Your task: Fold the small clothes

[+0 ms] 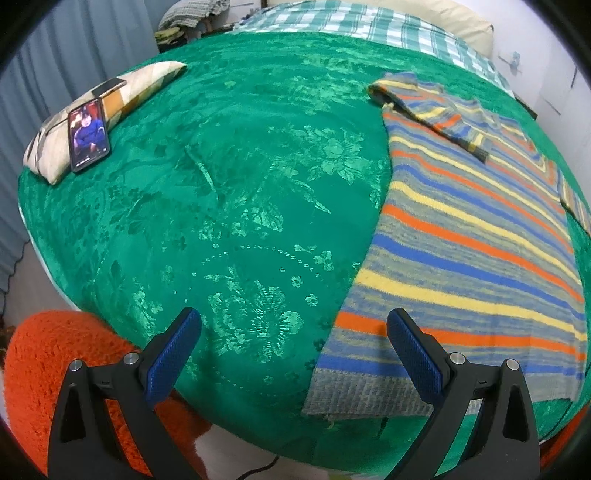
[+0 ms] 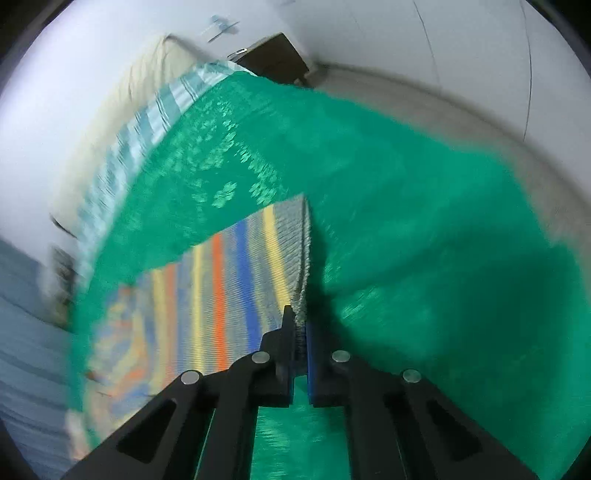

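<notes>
A striped knitted sweater [image 1: 469, 236] in grey, blue, orange and yellow lies flat on the green bedspread [image 1: 240, 192], at the right of the left wrist view, with one sleeve folded across its chest. My left gripper [image 1: 293, 325] is open and empty, hovering over the bed's near edge just left of the sweater's grey hem. My right gripper [image 2: 301, 325] is shut on the sweater's [image 2: 221, 280] ribbed grey hem edge. The right wrist view is motion-blurred.
A phone [image 1: 89, 136] with a lit screen leans on a patterned pillow [image 1: 107, 107] at the far left of the bed. A checked blanket [image 1: 351, 22] lies at the far end. An orange fuzzy cushion [image 1: 55, 369] sits below the bed's near edge. Walls surround the bed.
</notes>
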The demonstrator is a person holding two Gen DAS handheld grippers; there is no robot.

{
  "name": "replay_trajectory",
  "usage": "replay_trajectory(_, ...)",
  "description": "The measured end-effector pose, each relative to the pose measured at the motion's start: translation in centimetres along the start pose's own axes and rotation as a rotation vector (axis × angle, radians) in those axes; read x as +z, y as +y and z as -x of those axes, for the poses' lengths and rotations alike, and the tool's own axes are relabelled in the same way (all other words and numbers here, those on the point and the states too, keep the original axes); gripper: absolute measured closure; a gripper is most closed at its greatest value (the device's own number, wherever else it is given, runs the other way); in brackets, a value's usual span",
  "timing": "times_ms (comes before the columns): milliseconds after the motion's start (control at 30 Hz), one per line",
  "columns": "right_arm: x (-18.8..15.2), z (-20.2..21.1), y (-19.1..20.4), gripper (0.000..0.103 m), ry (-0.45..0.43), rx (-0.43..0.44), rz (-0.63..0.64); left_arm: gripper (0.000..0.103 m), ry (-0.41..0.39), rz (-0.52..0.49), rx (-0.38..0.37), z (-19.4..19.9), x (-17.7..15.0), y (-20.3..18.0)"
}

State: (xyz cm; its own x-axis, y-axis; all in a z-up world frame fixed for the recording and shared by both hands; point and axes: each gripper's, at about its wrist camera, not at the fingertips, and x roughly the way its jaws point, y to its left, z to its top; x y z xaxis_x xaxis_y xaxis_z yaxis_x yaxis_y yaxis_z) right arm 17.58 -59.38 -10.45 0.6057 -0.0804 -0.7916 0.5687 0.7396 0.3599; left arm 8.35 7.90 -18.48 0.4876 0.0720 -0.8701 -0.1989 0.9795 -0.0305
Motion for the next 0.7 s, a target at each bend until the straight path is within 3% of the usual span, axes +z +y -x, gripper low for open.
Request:
replay_trajectory(167, 0.4, 0.7, -0.1, 0.100, -0.026, -0.131, 0.053, 0.002, 0.009, 0.007, 0.001, -0.2, 0.1, 0.2)
replay_trajectory(300, 0.2, 0.4, -0.3, 0.100, -0.016, -0.185, 0.080, 0.002, 0.021, 0.008, 0.005, -0.5, 0.1, 0.3)
replay_trajectory(533, 0.0, 0.4, -0.7, 0.099, -0.015, -0.194, 0.108, 0.002, 0.023, -0.003, 0.000, -0.4, 0.0, 0.1)
replay_trajectory(633, -0.4, 1.1, -0.9, 0.074, -0.022, -0.177, 0.116, 0.002, 0.015, -0.009, -0.015, -0.1, 0.0, -0.1)
replay_trajectory(700, -1.0, 2.4, -1.5, 0.026, -0.051, -0.171, 0.101, 0.002, 0.007, -0.014, -0.023, 0.1, 0.0, -0.2)
